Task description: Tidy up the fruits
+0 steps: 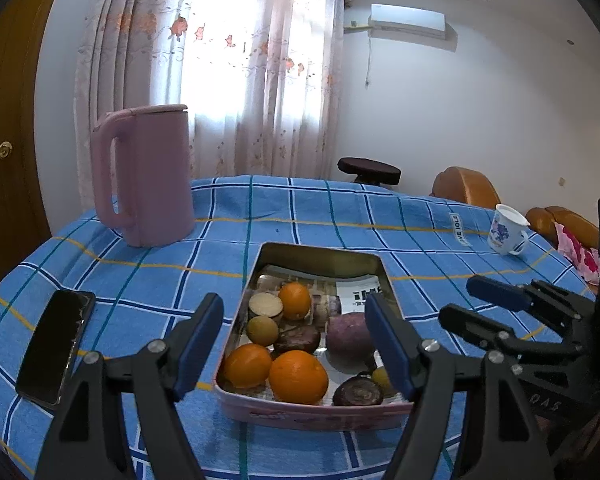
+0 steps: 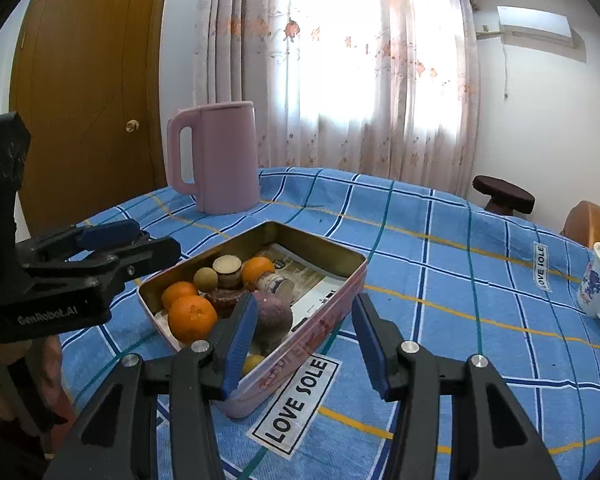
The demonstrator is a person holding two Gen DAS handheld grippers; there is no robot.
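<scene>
Left gripper (image 1: 296,344) hangs with its fingers spread wide and nothing between them, facing straight down the length of the tin (image 1: 374,276); the tin's near short wall lies just ahead of and below the fingertips, and its long axis runs away from this gripper toward the far edge of the surface (image 1: 228,216) — so a reach forward and down lands among the fruit. Right gripper (image 2: 304,340) is likewise spread and empty; from its side the tin (image 2: 320,308) lies ahead and to the left, its long axis slanting from the near corner under the left blue finger away toward the pink kettle (image 2: 220,160), and only that near corner falls between the fingers.

Fruit is crowded into the near half of the tin: a large orange (image 1: 298,376) sits against the near wall, another orange (image 1: 247,365) touches it on the left, and a purple round fruit (image 1: 350,338) lies to the right — the far half shows only paper. By my judgement the left gripper is the better aligned, the large orange being nearest; round, it has no long axis to match.
</scene>
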